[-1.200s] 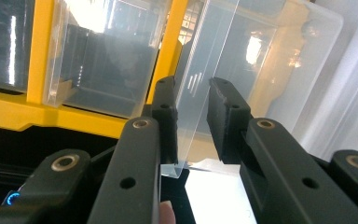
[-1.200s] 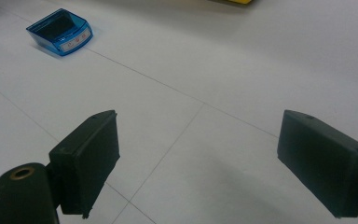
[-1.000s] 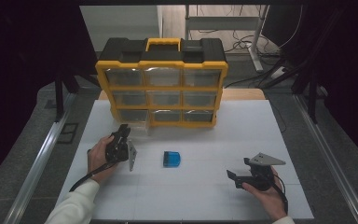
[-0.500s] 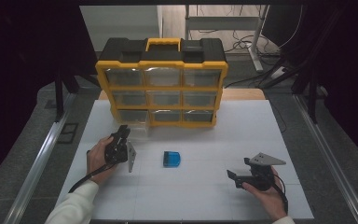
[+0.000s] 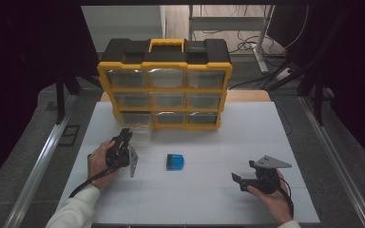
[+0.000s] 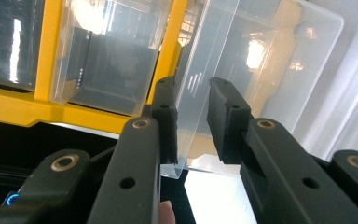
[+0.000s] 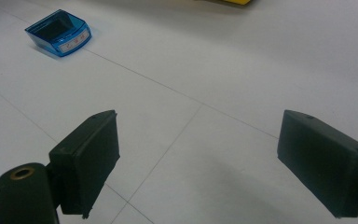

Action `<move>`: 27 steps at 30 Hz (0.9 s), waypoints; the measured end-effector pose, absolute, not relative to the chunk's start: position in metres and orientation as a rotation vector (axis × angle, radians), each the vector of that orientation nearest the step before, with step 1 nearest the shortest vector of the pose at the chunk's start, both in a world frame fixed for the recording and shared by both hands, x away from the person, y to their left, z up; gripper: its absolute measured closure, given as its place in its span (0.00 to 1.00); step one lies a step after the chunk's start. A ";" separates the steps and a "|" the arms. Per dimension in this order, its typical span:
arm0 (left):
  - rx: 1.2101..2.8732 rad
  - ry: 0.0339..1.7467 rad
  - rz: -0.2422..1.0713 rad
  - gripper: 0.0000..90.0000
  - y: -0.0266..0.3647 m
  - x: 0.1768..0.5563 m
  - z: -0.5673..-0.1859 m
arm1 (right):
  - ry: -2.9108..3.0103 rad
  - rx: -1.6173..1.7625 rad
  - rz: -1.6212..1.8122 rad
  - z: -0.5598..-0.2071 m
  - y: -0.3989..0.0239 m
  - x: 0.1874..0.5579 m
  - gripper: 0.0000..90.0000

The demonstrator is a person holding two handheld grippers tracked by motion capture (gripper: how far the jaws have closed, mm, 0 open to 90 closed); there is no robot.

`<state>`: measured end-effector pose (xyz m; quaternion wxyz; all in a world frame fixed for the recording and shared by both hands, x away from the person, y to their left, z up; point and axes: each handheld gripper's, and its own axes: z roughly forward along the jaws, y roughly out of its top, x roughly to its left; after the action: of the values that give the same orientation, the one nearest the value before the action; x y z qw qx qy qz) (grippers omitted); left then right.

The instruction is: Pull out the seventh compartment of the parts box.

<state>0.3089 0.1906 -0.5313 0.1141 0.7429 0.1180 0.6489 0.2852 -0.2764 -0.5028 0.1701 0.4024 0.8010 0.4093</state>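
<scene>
A yellow and black drawer organizer (image 5: 165,90) stands at the back of the white table (image 5: 209,199). Its bottom-left clear drawer (image 5: 140,132) is pulled partly out. My left gripper (image 5: 125,135) reaches its front. In the left gripper view the clear drawer (image 6: 270,60) has its front wall between the jaws, and my left gripper (image 6: 193,93) is shut on it. A small blue box (image 5: 175,162) lies mid-table. My right gripper (image 5: 244,173) rests at the front right, open, with nothing between its jaws. The right gripper view has my right gripper (image 7: 203,121) low over bare table and the blue box (image 7: 58,32) far off.
The organizer's yellow frame (image 6: 9,100) and its other clear drawers are shut. A metal rail (image 5: 43,161) runs along the table's left side and another (image 5: 337,161) along the right. Cables lie on the floor behind.
</scene>
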 end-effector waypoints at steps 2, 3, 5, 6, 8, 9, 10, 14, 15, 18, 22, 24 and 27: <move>2.178 0.347 1.900 0.82 0.191 0.308 -0.531 | 2.276 1.143 1.163 -0.503 -0.276 0.285 0.14; 2.178 0.347 1.900 0.82 0.191 0.308 -0.531 | 2.276 1.143 1.163 -0.503 -0.276 0.285 0.14; 2.180 0.345 1.902 0.82 0.191 0.307 -0.531 | 2.276 1.143 1.163 -0.503 -0.276 0.285 0.14; 2.178 0.345 1.900 0.82 0.191 0.307 -0.531 | 2.275 1.142 1.163 -0.503 -0.276 0.285 0.14; 2.178 0.343 1.900 0.82 0.191 0.306 -0.531 | 2.276 1.143 1.163 -0.503 -0.276 0.285 0.14; 2.178 0.343 1.900 0.82 0.191 0.306 -0.531 | 2.276 1.143 1.162 -0.503 -0.276 0.285 0.14; 2.178 0.344 1.898 0.82 0.191 0.306 -0.531 | 2.276 1.144 1.162 -0.503 -0.276 0.285 0.14; 2.177 0.340 1.898 0.82 0.191 0.304 -0.530 | 2.277 1.144 1.160 -0.503 -0.276 0.285 0.14; 2.177 0.340 1.898 0.82 0.191 0.304 -0.530 | 2.277 1.144 1.160 -0.503 -0.276 0.285 0.14; 2.177 0.339 1.899 0.82 0.192 0.303 -0.531 | 2.277 1.144 1.160 -0.503 -0.276 0.285 0.14; 2.181 0.335 1.902 0.82 0.191 0.301 -0.530 | 2.277 1.144 1.159 -0.503 -0.276 0.285 0.14; 2.177 0.325 1.890 0.81 0.191 0.301 -0.530 | 2.277 1.144 1.161 -0.503 -0.276 0.285 0.14; 2.181 0.310 1.896 0.81 0.190 0.298 -0.529 | 2.278 1.144 1.161 -0.503 -0.276 0.285 0.14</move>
<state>0.2983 0.1899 -0.5291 0.1176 0.7452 0.1058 0.6478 0.2850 -0.2761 -0.5029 0.1697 0.4026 0.8014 0.4085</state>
